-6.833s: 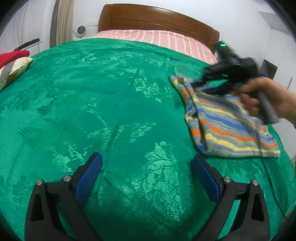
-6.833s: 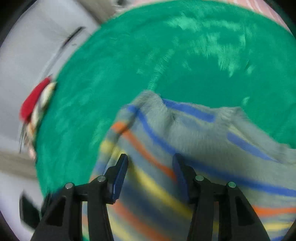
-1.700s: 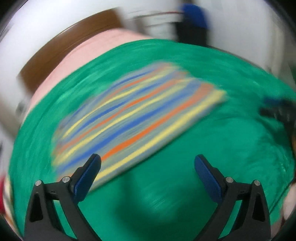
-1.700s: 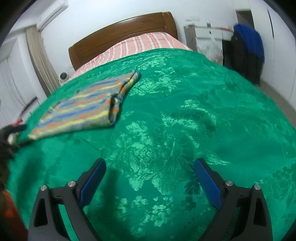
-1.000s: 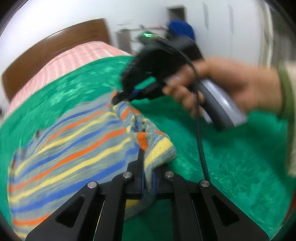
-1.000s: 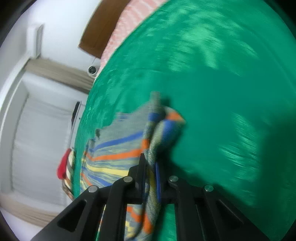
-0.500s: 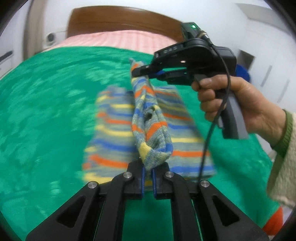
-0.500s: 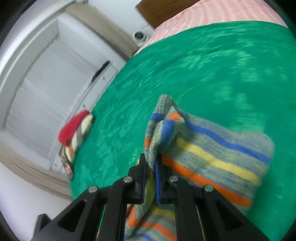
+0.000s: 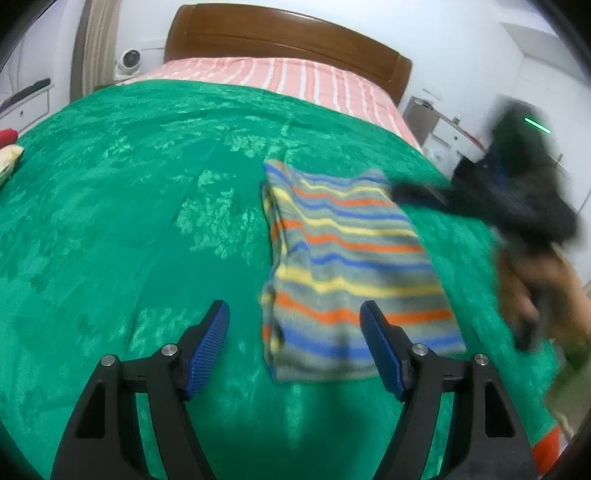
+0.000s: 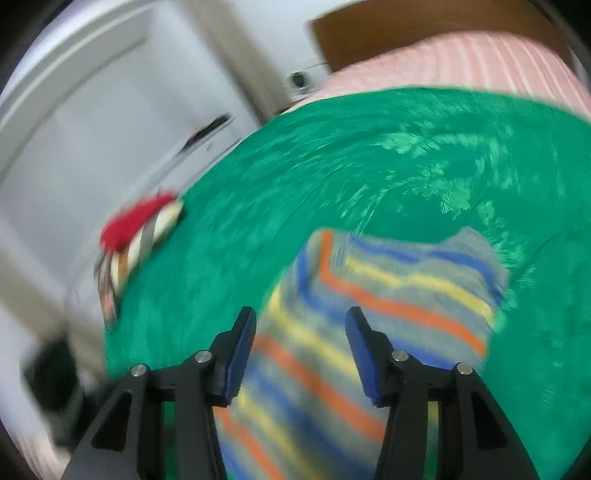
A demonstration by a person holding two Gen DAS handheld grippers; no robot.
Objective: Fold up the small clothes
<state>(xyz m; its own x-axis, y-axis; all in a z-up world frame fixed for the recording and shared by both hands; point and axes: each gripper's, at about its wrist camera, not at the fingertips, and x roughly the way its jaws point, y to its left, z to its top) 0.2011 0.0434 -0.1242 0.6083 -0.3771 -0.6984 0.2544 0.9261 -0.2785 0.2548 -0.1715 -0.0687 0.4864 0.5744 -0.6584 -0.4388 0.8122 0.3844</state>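
A small striped garment (image 9: 347,266), grey with blue, orange and yellow bands, lies folded flat on the green bedspread (image 9: 129,206). My left gripper (image 9: 295,332) is open and empty just above its near edge. My right gripper (image 10: 299,339) is open and empty over the garment (image 10: 388,306). In the left wrist view it shows as a blurred black shape (image 9: 517,199) held in a hand at the garment's right side.
A wooden headboard (image 9: 288,33) and pink striped sheet (image 9: 280,77) lie at the far end. A red and striped folded pile (image 10: 136,236) sits at the bed's left edge. White cupboards stand beyond.
Both grippers were shut on the raised fold of the garment half a second ago. Now both are open, and the garment lies flat, folded over. The right gripper is moving away.
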